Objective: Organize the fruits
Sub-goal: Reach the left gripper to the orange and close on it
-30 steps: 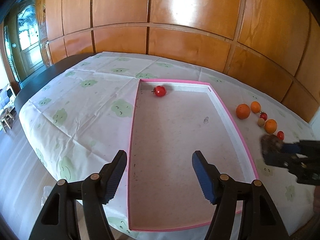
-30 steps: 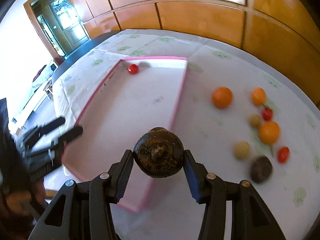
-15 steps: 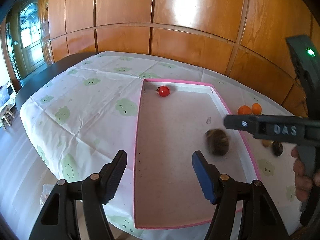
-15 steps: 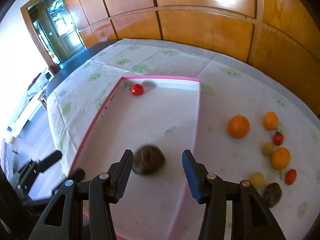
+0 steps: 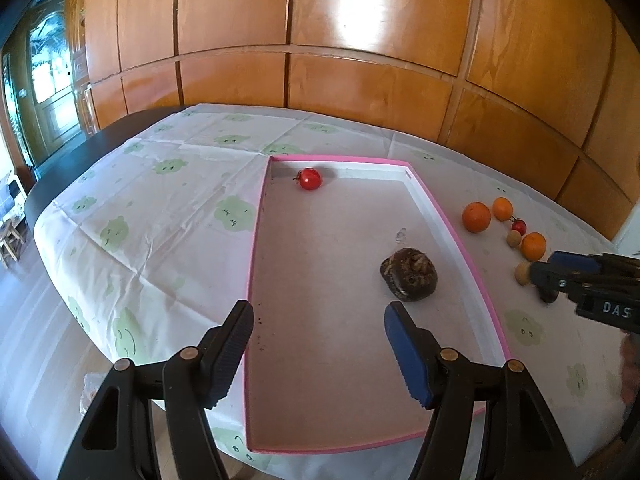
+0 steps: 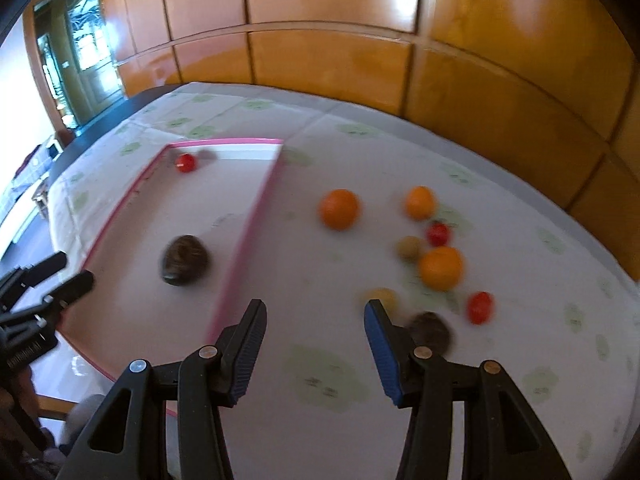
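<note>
A pink-rimmed tray (image 5: pixel 456 236) (image 6: pixel 256 208) lies on the tablecloth. In it sit a red tomato (image 5: pixel 310 179) (image 6: pixel 186 162) at the far end and a dark brown wrinkled fruit (image 5: pixel 409 274) (image 6: pixel 185 261) near the right wall. Right of the tray lie loose oranges (image 5: pixel 476 217) (image 6: pixel 338 209), small tomatoes (image 6: pixel 480 307), pale round fruits (image 6: pixel 408 247) and another dark fruit (image 6: pixel 430 330). My left gripper (image 5: pixel 320 344) is open and empty over the tray's near end. My right gripper (image 6: pixel 316 344) (image 5: pixel 540 272) is open and empty above the cloth, beside the loose fruit.
The table has a white cloth with green cloud prints (image 5: pixel 168 216). A wooden panelled wall (image 5: pixel 360 60) stands behind it. The table's left edge drops to the floor (image 5: pixel 24 320). A glass door (image 5: pixel 44 92) is at the far left.
My right gripper let the dark brown fruit go in the tray, then swung right, out over the loose fruit. The left gripper has hardly moved.
</note>
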Action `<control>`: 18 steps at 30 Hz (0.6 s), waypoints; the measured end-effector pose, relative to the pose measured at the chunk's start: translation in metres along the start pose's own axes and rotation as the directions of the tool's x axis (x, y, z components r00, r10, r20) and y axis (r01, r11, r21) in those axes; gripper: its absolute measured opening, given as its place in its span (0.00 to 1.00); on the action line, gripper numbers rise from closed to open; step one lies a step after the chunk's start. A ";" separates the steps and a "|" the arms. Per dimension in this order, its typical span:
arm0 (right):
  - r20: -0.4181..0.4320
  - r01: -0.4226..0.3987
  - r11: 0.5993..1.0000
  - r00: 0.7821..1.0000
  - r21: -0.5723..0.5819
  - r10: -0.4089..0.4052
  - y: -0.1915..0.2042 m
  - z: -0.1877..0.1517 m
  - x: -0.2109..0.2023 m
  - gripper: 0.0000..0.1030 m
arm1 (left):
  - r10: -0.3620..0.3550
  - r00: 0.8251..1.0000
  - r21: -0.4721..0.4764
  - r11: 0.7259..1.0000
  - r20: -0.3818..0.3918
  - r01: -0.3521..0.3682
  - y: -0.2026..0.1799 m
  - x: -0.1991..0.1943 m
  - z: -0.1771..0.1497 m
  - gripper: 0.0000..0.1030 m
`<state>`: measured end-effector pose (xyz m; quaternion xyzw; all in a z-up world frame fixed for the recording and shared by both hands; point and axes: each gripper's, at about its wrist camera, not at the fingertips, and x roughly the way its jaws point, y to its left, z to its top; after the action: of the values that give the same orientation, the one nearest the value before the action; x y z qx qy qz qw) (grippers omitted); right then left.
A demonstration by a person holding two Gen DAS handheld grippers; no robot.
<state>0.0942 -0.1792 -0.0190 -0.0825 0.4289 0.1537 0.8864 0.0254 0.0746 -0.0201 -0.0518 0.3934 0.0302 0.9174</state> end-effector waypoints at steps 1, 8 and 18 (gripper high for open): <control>0.001 0.013 1.000 1.000 0.006 -0.013 -0.008 -0.002 -0.003 0.50 | -0.002 1.000 0.005 1.000 0.000 0.002 -0.001 0.000 0.000 0.67; -0.005 0.111 0.991 0.994 0.076 -0.111 -0.070 -0.014 -0.014 0.50 | -0.023 1.000 0.064 0.998 -0.007 0.023 -0.016 0.001 0.003 0.67; -0.052 0.146 0.922 0.989 0.359 -0.136 -0.158 -0.030 -0.005 0.50 | -0.075 0.997 0.175 0.981 -0.034 0.080 -0.052 0.008 0.015 0.67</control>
<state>0.1234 -0.3371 -0.0314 0.0492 0.4544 0.0071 0.8894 0.0468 0.0246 -0.0123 0.0140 0.4047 -0.0411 0.9134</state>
